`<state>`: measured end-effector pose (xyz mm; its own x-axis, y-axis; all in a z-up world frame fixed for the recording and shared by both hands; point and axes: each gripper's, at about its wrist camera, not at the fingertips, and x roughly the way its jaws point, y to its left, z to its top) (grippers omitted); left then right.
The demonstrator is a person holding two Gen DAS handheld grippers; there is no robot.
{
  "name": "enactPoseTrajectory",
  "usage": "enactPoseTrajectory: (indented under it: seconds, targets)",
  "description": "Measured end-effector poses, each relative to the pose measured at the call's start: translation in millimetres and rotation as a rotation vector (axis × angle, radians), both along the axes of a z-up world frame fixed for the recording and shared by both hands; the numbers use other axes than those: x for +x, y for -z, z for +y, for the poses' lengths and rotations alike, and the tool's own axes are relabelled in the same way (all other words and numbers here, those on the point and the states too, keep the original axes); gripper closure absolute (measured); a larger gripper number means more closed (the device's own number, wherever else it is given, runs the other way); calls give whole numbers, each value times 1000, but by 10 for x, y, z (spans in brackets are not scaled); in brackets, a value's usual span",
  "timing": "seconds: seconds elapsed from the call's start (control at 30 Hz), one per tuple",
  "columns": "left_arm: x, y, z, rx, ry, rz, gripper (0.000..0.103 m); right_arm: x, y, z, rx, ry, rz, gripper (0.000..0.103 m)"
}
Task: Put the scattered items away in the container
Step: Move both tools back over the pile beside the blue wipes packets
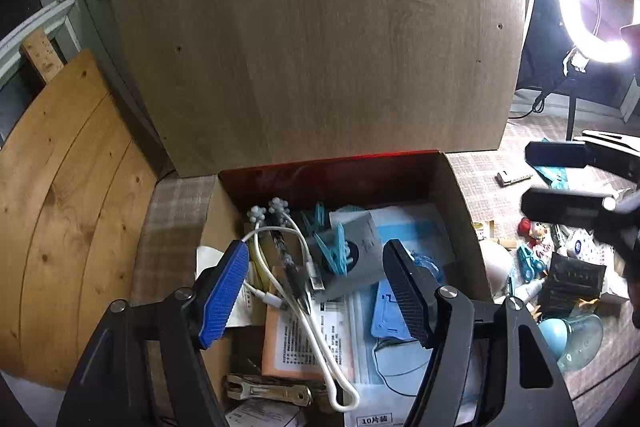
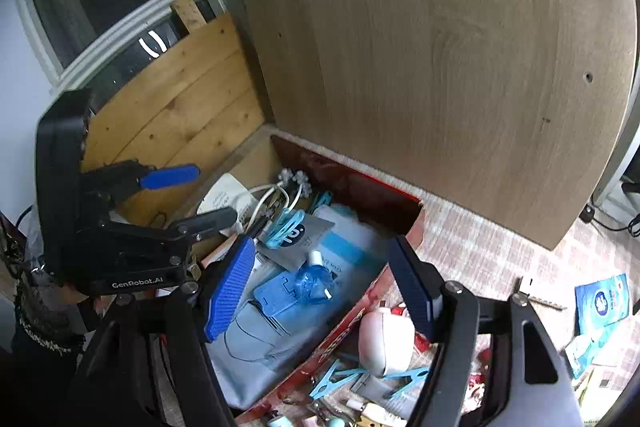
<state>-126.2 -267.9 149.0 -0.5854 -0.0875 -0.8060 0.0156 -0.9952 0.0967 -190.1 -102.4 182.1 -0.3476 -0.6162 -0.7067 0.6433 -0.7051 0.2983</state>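
**Mara:** Both tongs stand apart with nothing between them. The left tongs (image 1: 320,291) hang over the box (image 1: 460,211), and the right tongs (image 2: 324,291) hover over its right-hand wall, half above the heap outside.

**Jun:** So nothing is being carried. What's already in the box?

**Mara:** Quite a lot. A white cable (image 1: 320,331) looped across the top, teal clothes pegs (image 1: 332,247), a grey pouch (image 1: 364,247), packs of blue face masks (image 2: 248,343), a peach leaflet (image 1: 296,347) and a small metal tool (image 1: 264,393) near the front edge. It looks layered rather than just a few things.

**Jun:** And what's left on the tabletop (image 2: 480,251)?

**Mara:** Still a fair pile to the right of the box. In the right wrist view I can see a white case (image 2: 384,339) just beside the box wall, two more light blue pegs (image 2: 340,379), a blue wipes packet (image 2: 602,301) further out, and small bits I can't make out along the bottom. The left wrist view adds a black sachet (image 1: 572,281), a small red-haired figurine (image 1: 532,229) and a pale blue dome-shaped thing (image 1: 576,339).

**Jun:** Halfway, then?

**Mara:** I'd judge past halfway, going by how full the box is, but a good dozen loose pieces seem to remain. The white case is closest to the right tongs, so that looks like the easy next pick.
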Motion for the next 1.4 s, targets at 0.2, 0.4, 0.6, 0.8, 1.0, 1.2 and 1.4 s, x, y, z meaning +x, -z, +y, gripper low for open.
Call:
enactPoseTrajectory:
  seconds: [0.2,0.4,0.6,0.8,1.0,1.2,1.4]
  targets:
    - [23,-9,110,46,42,8,37,-54,-13,353,8,66,1,35]
    - [-48,-88,444,62,127,2,37,-75,-33,837,28,132,2,35]
    - [-70,-58,854,71,239,-36,37,-13,17,1411,38,198,-2,35]
    - [-44,68,1307,43,343,-82,37,37,172,1934,112,246,-3,35]
    - [-193,106,1712,13,437,-111,38,-7,249,2436,150,318,-12,35]
    - [-602,133,2181,-34,595,-145,40,-123,312,2859,219,346,-56,35]
    - [-1030,379,2606,-115,730,-218,49,-420,575,3131,232,370,-215,35]
